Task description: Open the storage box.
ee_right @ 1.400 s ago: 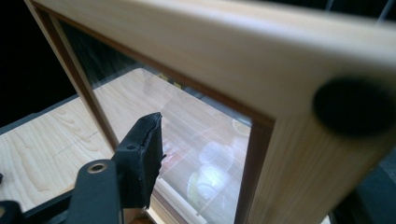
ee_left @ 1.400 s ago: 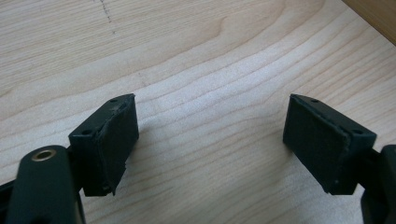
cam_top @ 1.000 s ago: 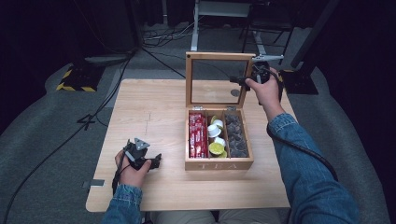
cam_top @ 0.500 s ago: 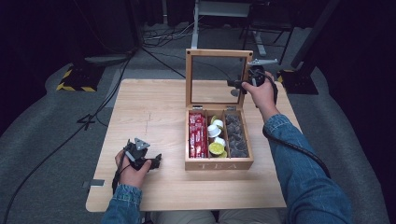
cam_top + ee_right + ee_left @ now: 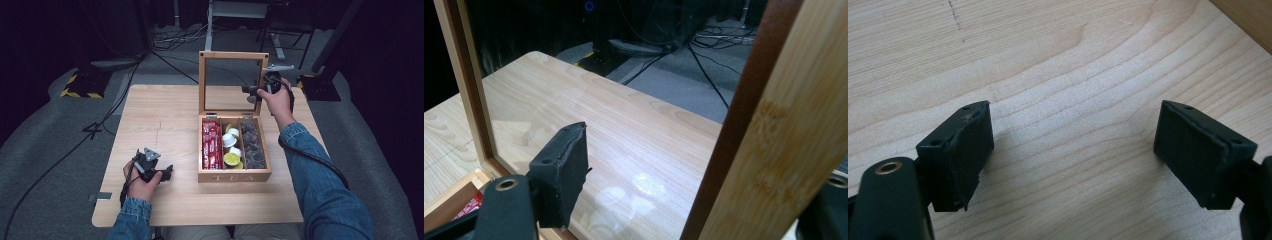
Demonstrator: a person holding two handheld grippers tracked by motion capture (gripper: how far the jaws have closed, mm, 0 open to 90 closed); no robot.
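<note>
Right gripper (image 5: 253, 93): sitting at the right side post of the raised lid (image 5: 233, 55), held up in the person's right hand (image 5: 276, 101).
Right fingers: spread around the lid's right frame post. In the right gripper view one finger (image 5: 561, 172) is standing in front of the glass pane (image 5: 589, 130), and the wooden post (image 5: 769, 135) is passing between it and the far finger, which is mostly out of frame at bottom right. Whether either pad is pressing on the wood, I cannot tell.
Lid: standing upright on its hinges at the back edge of the tea box (image 5: 234, 176), the pane showing the surface (image 5: 165, 120) through it.
Tea box: lying open below and to the near side of the right fingers. Red packets (image 5: 211, 145) are filling the left compartment, small round cups (image 5: 231, 150) the middle, dark pods (image 5: 251, 145) the right.
Left gripper (image 5: 166, 173): resting low on the surface in the left hand (image 5: 141, 181), just left of the box and well apart from the lid.
Left fingers: standing wide open, with bare wood grain (image 5: 1073, 150) between the two pads (image 5: 968, 150) and nothing held. A box corner (image 5: 1248, 20) is showing beyond the right-hand pad.
</note>
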